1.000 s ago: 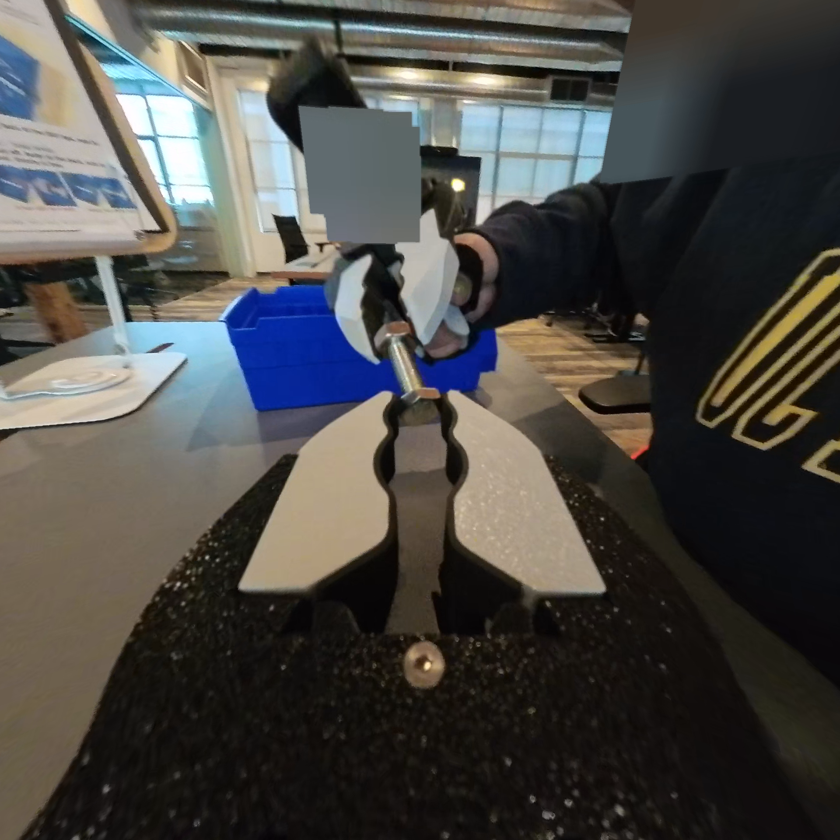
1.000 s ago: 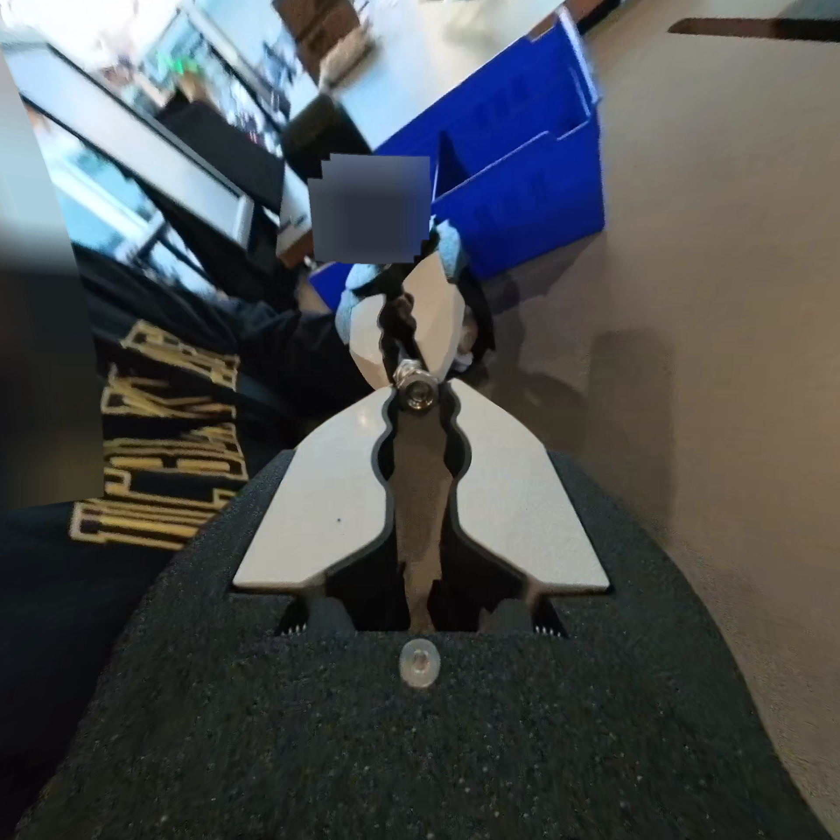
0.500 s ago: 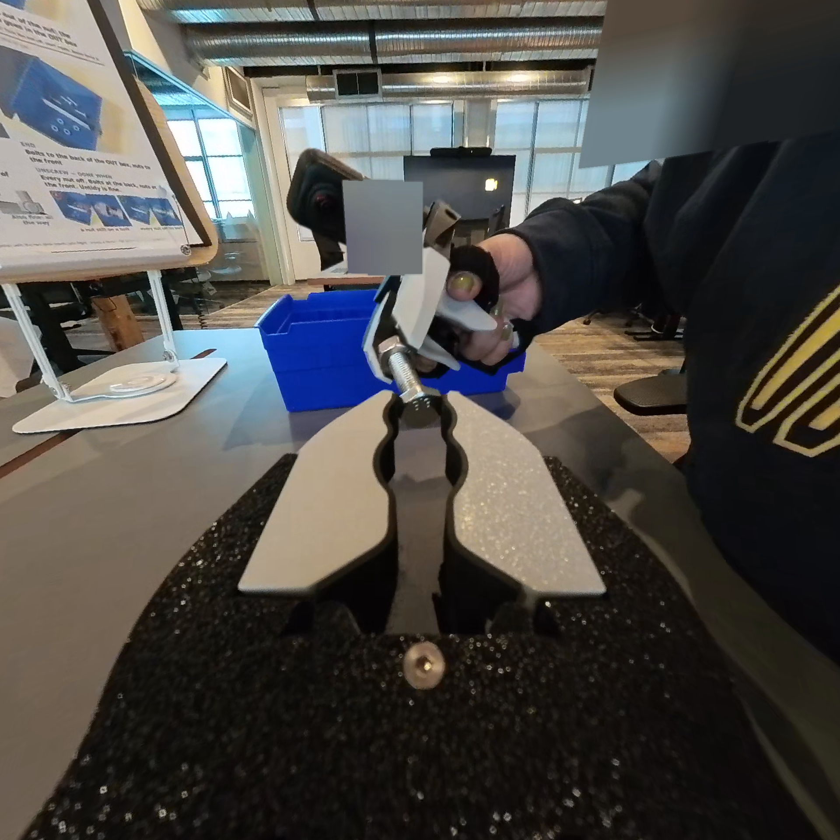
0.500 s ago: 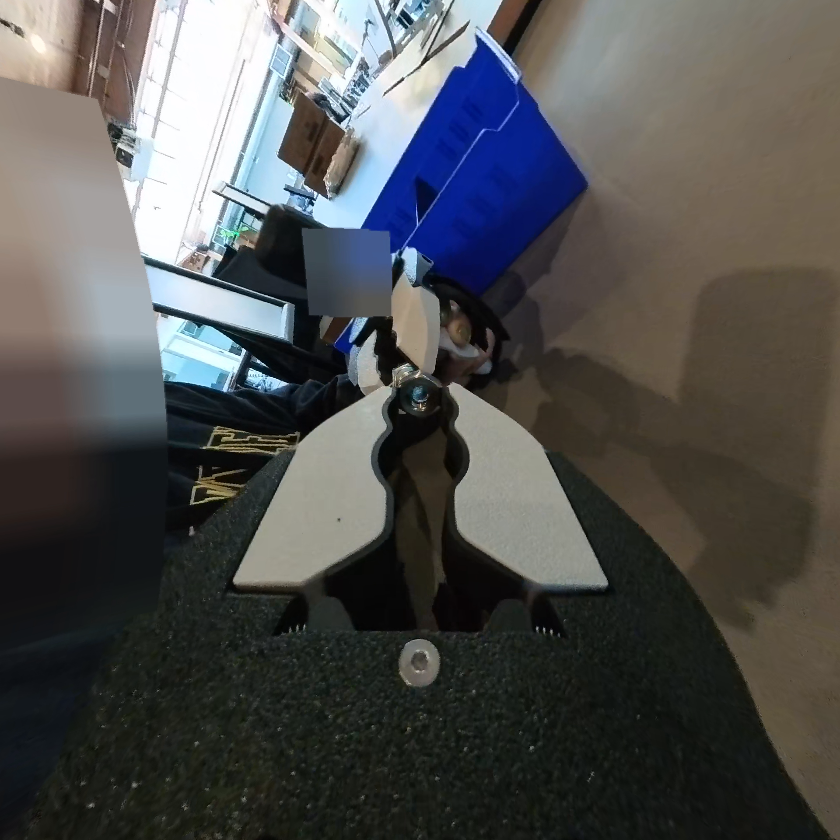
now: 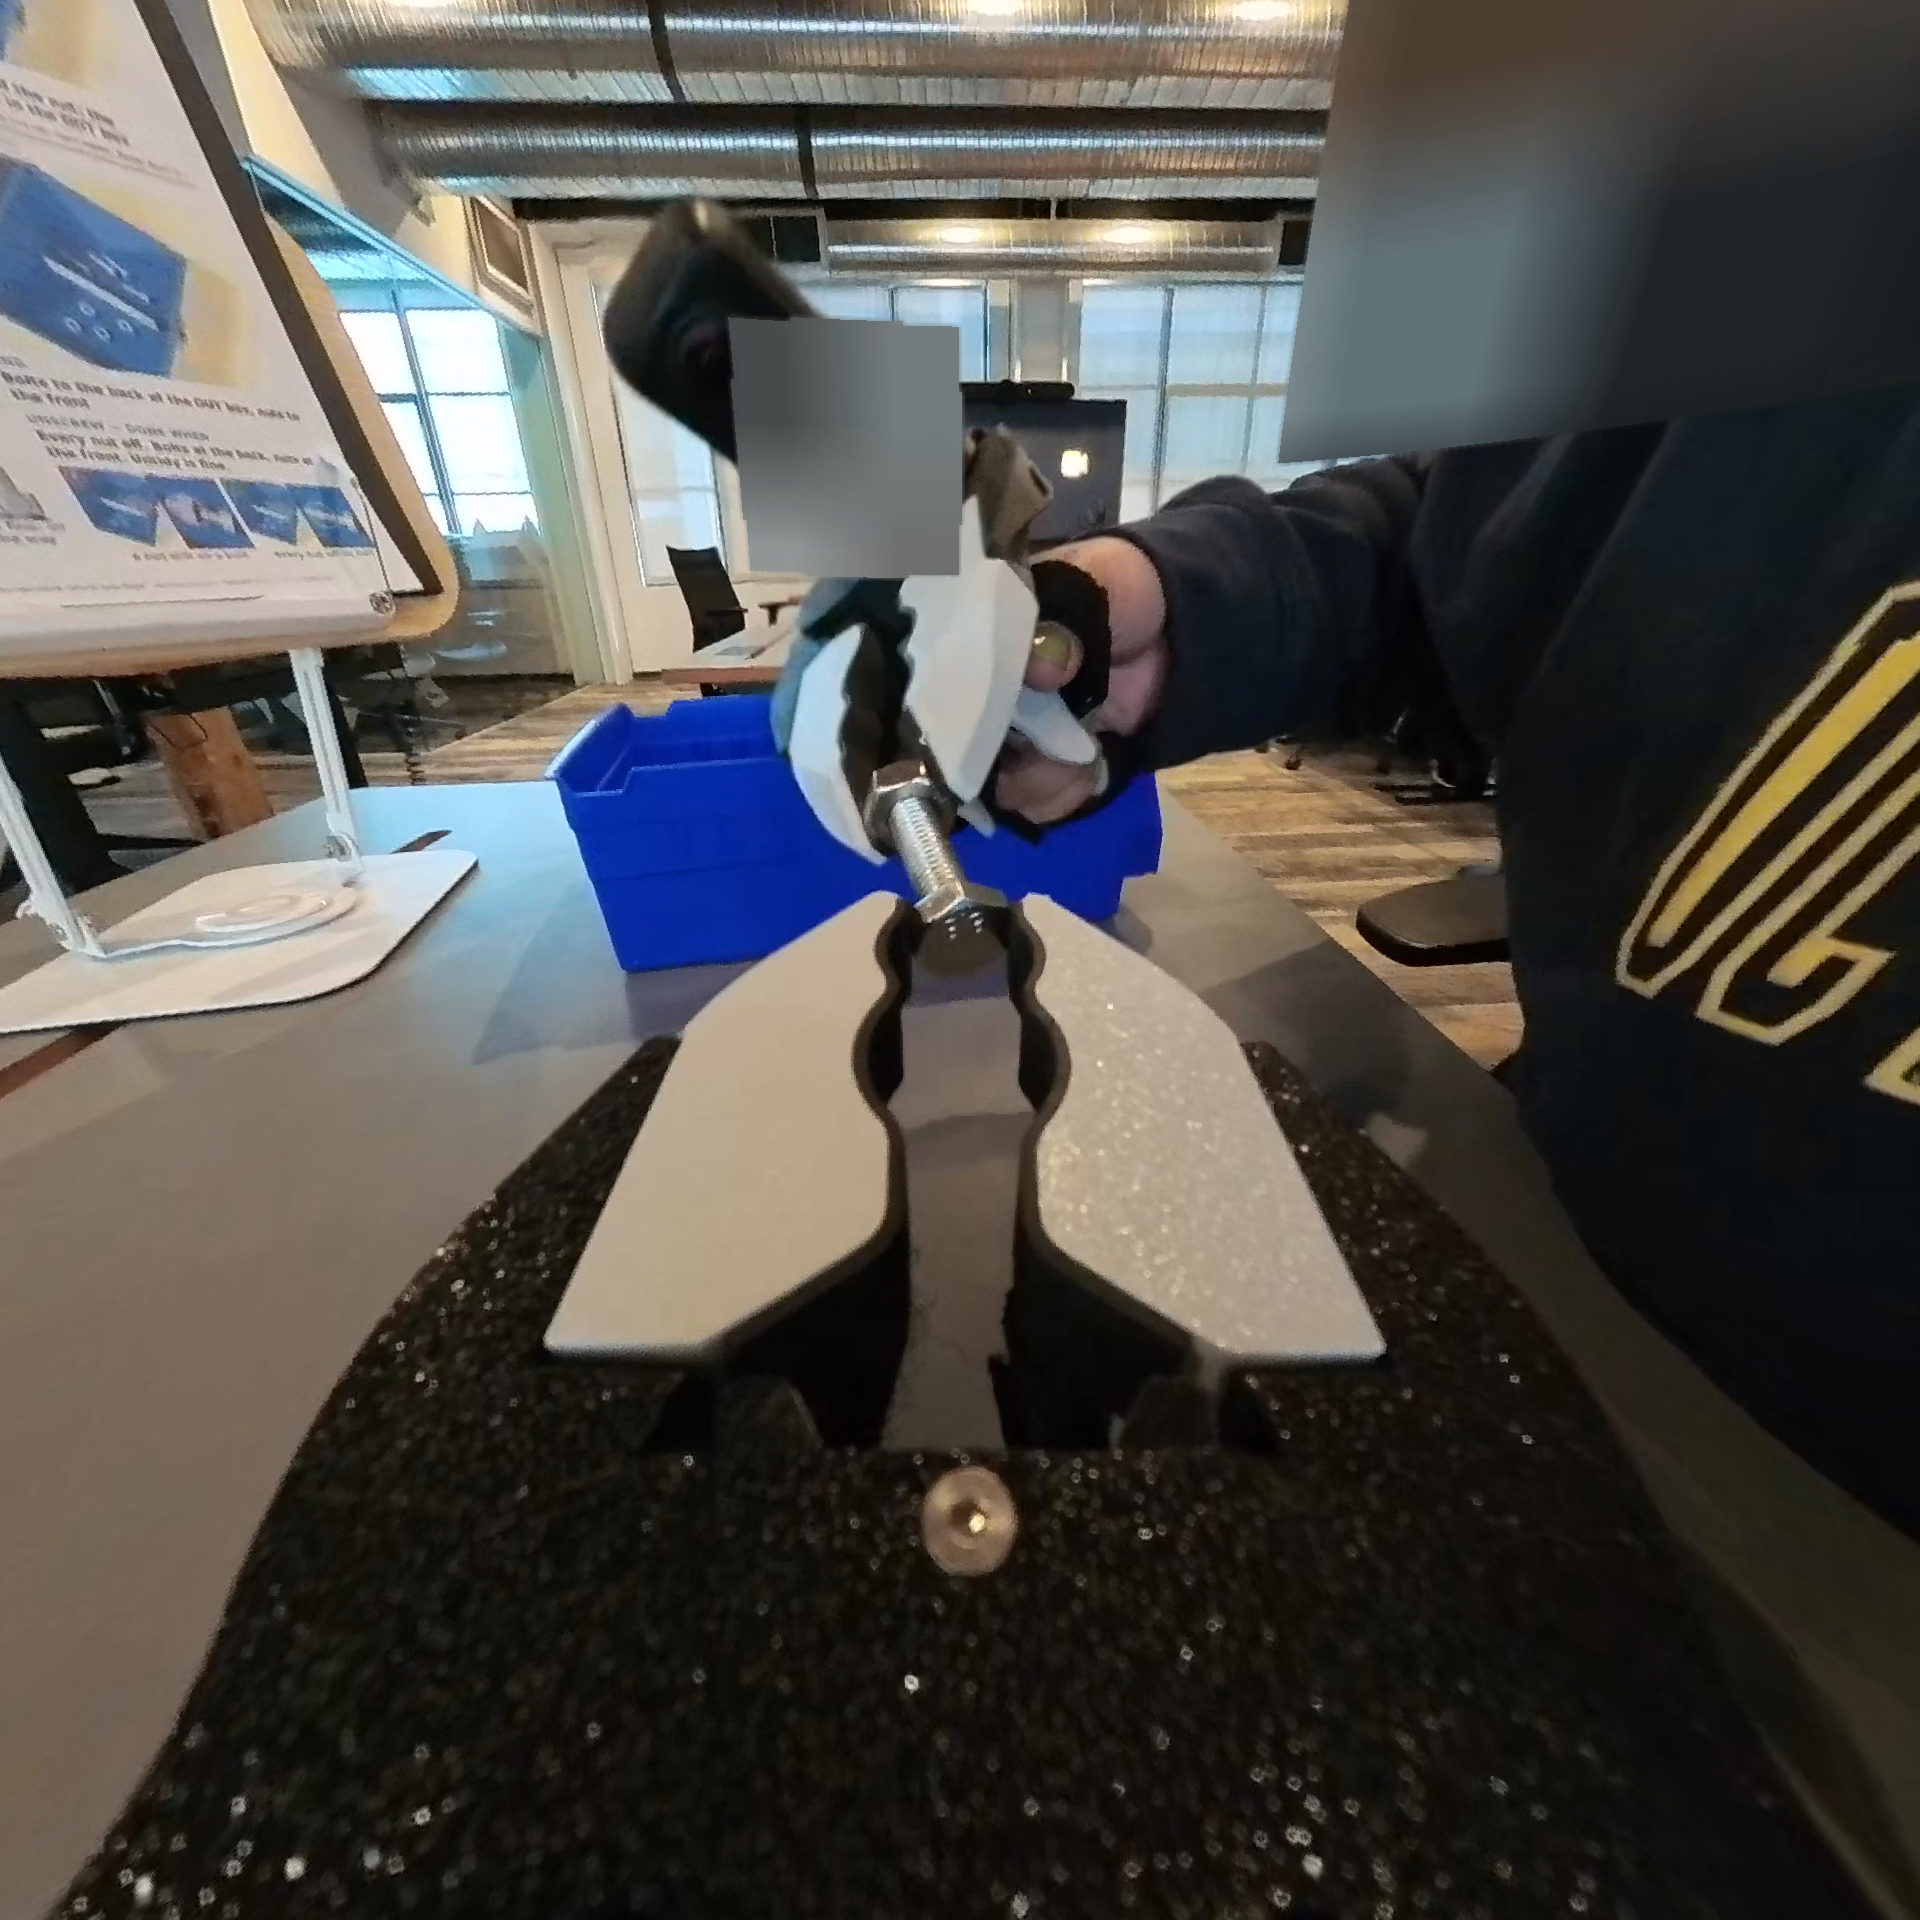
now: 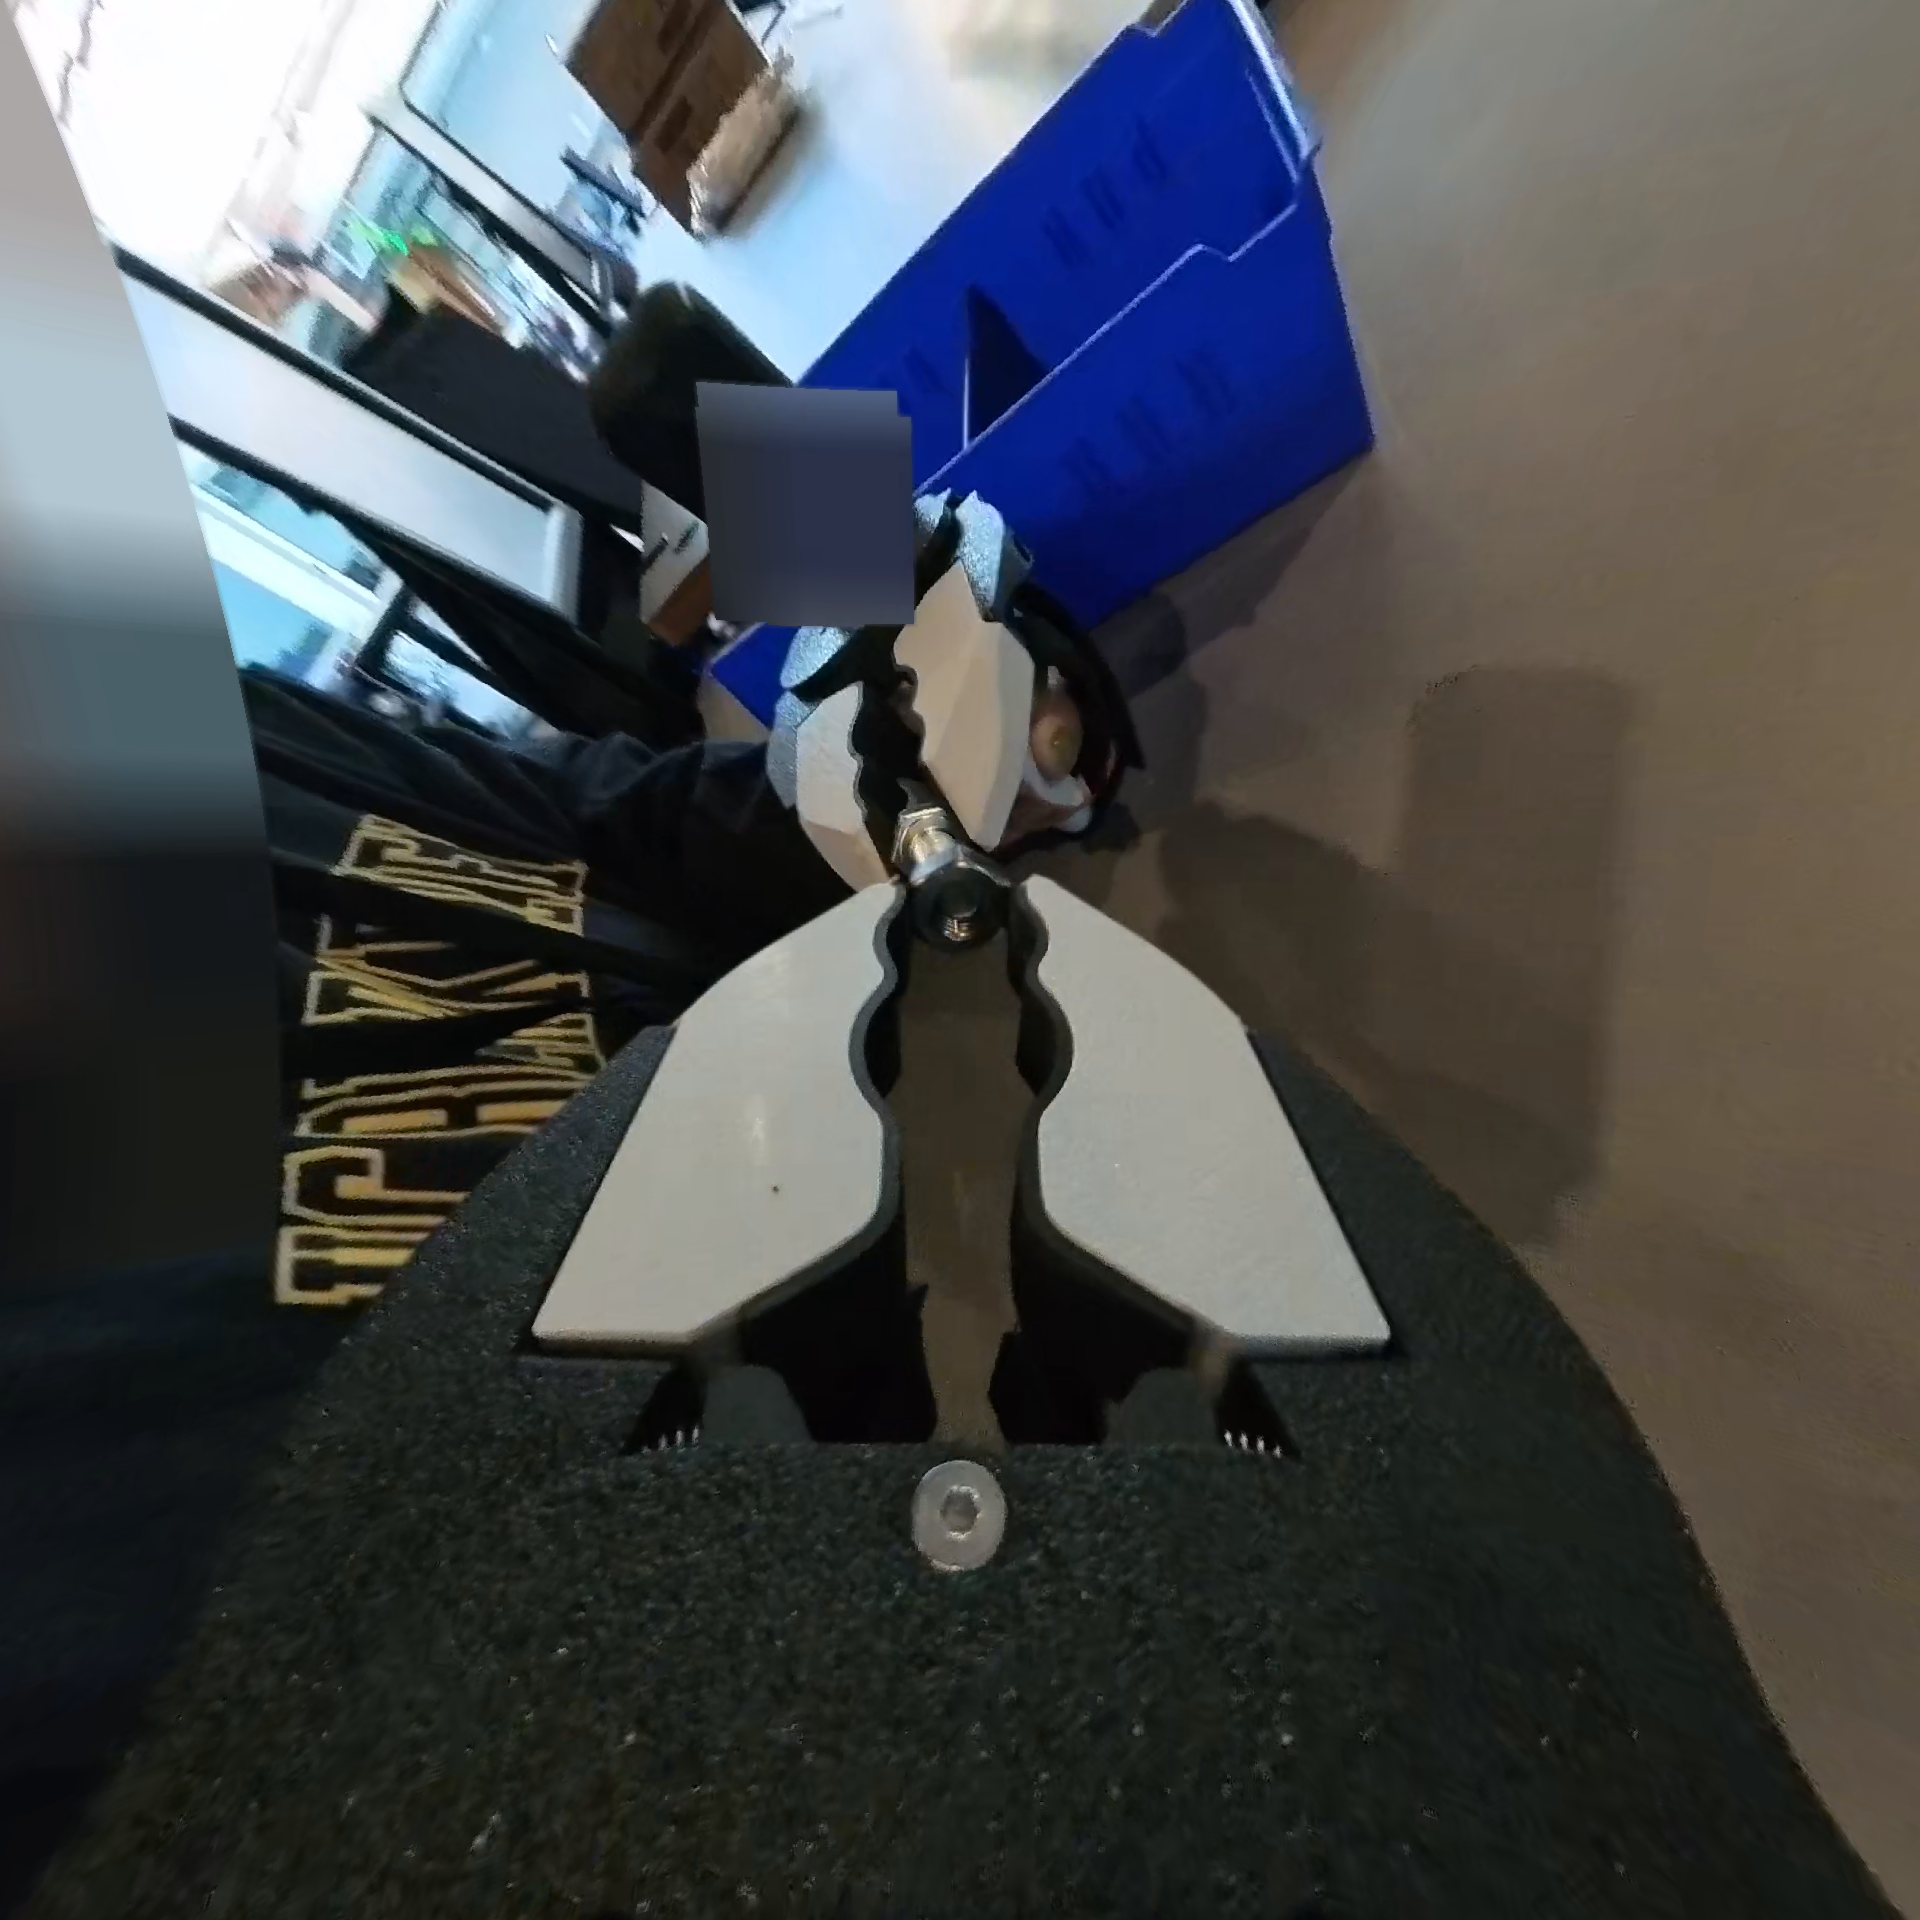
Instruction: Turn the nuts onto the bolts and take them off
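Observation:
A silver bolt (image 5: 928,844) is held in the air between both grippers, above the grey table (image 5: 312,1143). My left gripper (image 5: 961,925) is shut on the bolt's hex head. My right gripper (image 6: 954,914) is shut on the nut (image 6: 951,902), which sits on the thread near the bolt's far end. In the left wrist view the nut (image 5: 899,787) shows between the right gripper's white fingers (image 5: 966,675), held by a hand. In the right wrist view the bolt head (image 6: 920,823) sits in the left gripper's tips.
A blue divided bin (image 5: 727,831) stands on the table behind the grippers and also shows in the right wrist view (image 6: 1195,416). A sign on a clear stand with a white base (image 5: 260,925) is at the left. The person's dark sweatshirt (image 5: 1714,831) fills the right. The tips of both grippers are at nearly the same place.
My right gripper rolled around the bolt's axis one way and back again, still shut on the nut. My left gripper kept hold of the bolt head and shifted a little.

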Tool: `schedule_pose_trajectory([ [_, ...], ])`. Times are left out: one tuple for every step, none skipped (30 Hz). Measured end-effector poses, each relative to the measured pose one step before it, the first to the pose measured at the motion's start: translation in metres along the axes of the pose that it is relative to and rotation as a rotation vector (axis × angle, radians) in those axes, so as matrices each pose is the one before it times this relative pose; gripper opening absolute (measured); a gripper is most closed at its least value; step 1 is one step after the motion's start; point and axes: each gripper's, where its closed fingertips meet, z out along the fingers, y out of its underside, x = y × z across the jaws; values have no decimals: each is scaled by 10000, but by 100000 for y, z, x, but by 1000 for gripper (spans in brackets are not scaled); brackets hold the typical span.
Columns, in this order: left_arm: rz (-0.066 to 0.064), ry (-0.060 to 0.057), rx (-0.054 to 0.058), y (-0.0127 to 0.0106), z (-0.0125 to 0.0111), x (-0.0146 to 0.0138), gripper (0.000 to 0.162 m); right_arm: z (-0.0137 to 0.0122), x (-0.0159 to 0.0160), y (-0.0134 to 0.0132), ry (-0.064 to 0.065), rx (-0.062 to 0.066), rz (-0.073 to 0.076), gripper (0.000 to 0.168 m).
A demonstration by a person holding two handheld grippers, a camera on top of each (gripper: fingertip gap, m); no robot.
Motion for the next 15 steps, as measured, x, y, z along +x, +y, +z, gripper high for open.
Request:
schedule_pose_trajectory([
  [30,-51,104,-244,-44,-31,16,-10,-116,-173,184,-170,-307,18],
  [38,-61,136,-312,-60,-57,16,-19,-162,-259,159,-177,-276,18],
  [89,-116,140,-397,-88,-125,16,-27,-166,-355,163,-207,-243,18],
  [217,-189,149,-503,-90,-192,16,-45,-206,-539,132,-187,-286,18],
  [288,-246,170,-624,-79,-283,16,-76,-190,-652,139,-206,-306,18],
  [295,-286,174,-693,-45,-385,16,-123,-146,-778,151,-221,-260,18],
  [306,-300,221,-798,-1,-468,16,-190,-157,-926,120,-204,-246,18],
  [258,-316,251,-865,36,-535,16,-254,-118,-1003,107,-215,-211,18],
  [210,-294,280,-883,86,-534,16,-295,-149,-1059,48,-209,-170,18],
  [198,-265,297,-886,104,-530,16,-298,-174,-1055,5,-209,-104,18],
  [187,-227,291,-856,111,-503,16,-295,-193,-1009,5,-187,-98,18],
  [121,-176,257,-779,105,-455,17,-272,-170,-921,45,-188,-141,18],
  [79,-129,228,-695,98,-379,17,-235,-174,-795,71,-177,-148,18],
  [72,-81,203,-604,45,-264,16,-182,-248,-700,23,-127,-167,18],
  [60,-67,173,-527,-2,-175,16,-122,-246,-571,32,-96,-184,18],
])
